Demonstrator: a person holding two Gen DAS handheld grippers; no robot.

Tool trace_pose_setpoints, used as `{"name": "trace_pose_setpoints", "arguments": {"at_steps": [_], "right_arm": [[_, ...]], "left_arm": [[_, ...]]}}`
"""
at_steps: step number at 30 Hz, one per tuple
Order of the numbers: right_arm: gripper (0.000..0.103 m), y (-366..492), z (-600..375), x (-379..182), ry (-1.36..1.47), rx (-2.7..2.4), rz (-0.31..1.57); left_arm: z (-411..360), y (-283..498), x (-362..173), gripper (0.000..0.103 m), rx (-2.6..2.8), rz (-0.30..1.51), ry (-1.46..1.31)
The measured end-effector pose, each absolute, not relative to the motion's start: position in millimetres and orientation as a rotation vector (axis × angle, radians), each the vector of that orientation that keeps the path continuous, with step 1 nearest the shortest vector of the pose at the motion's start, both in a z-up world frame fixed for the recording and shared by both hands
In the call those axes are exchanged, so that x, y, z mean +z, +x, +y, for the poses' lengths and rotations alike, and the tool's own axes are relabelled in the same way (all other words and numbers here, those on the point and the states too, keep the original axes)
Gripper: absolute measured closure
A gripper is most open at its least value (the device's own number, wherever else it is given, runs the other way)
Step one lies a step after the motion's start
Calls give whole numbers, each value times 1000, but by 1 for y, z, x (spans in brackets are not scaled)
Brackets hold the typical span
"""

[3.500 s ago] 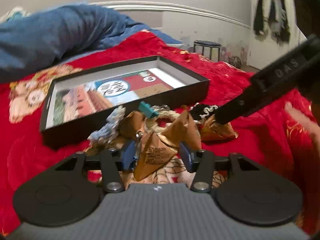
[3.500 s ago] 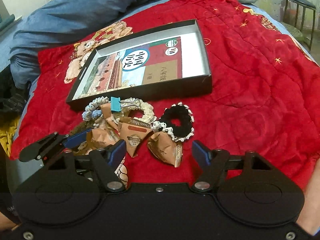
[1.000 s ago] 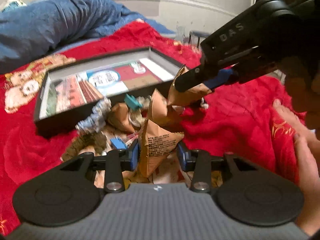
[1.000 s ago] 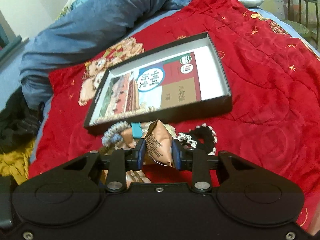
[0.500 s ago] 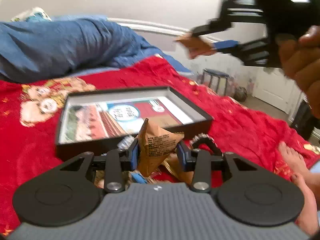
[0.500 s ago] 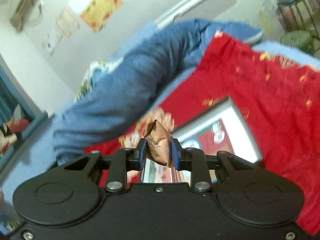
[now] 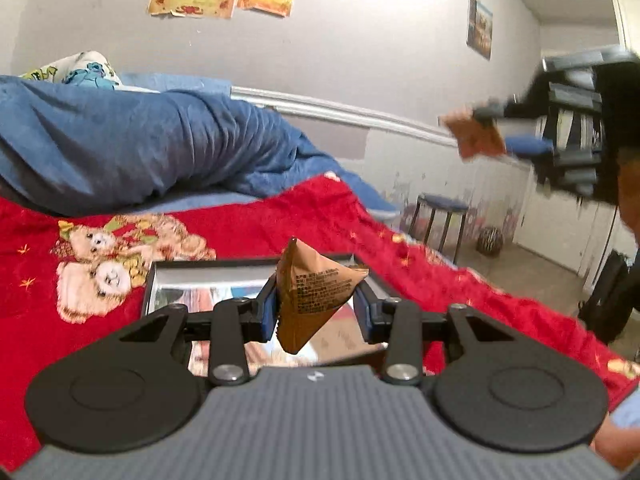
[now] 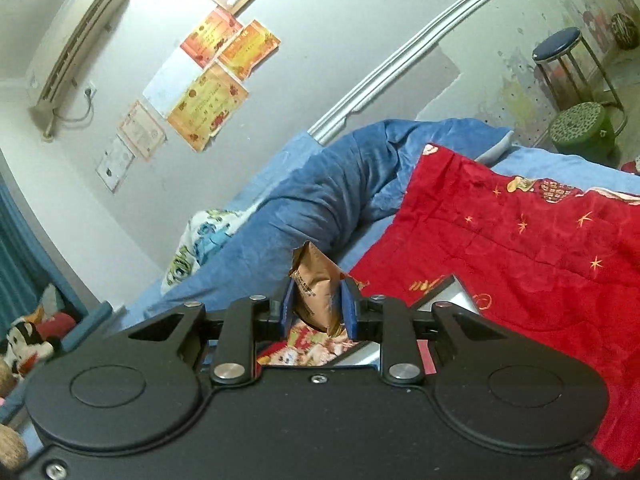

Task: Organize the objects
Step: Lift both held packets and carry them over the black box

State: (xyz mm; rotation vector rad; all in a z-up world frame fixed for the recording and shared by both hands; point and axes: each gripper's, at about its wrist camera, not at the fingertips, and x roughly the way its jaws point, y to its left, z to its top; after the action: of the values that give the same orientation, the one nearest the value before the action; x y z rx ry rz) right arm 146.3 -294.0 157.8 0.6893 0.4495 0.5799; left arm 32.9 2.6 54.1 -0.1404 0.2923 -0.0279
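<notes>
— Brown foil, both of them: the left gripper point(image 7: 316, 314) is clenched on a triangular snack packet point(image 7: 316, 296), and the right gripper point(image 8: 318, 312) is clamped on a second snack packet point(image 8: 316, 290).

— Where are they, relative to the box?

— Both are up in the air. The left one's packet hangs just over the near edge of the black box point(image 7: 248, 266) lying on the red blanket point(image 7: 36, 340) of the bed. The right one is raised high, pointing toward the wall and the blue quilt point(image 8: 320, 200), with only a corner of the box showing below it.

— So how far along is the organizing?

— Early, I'd judge. Two packets are lifted but neither is in the box; what I can see of its floor shows only the printed picture. Whether other things wait on the bed, I cannot tell; they are hidden under the grippers.

— And what's left?

— Lowering both packets into the box and letting go, at least.
</notes>
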Motion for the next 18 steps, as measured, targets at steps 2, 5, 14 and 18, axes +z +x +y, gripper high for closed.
{"name": "trace_pose_setpoints", "arguments": {"at_steps": [2,5,14,18], "right_arm": [[79,150,-287,152,678,577,474],[79,153,-275,145,653,571,494],[79,170,-255,127,585,560,547],[79,183,-244,106,553,574,623]], "left_arm": [[5,40,54,60,-21,278,-156],[12,53,53,60,-36,278,-185],[35,79,43,60,46,276,-132],[54,75,24,60,73,325,-146]]}}
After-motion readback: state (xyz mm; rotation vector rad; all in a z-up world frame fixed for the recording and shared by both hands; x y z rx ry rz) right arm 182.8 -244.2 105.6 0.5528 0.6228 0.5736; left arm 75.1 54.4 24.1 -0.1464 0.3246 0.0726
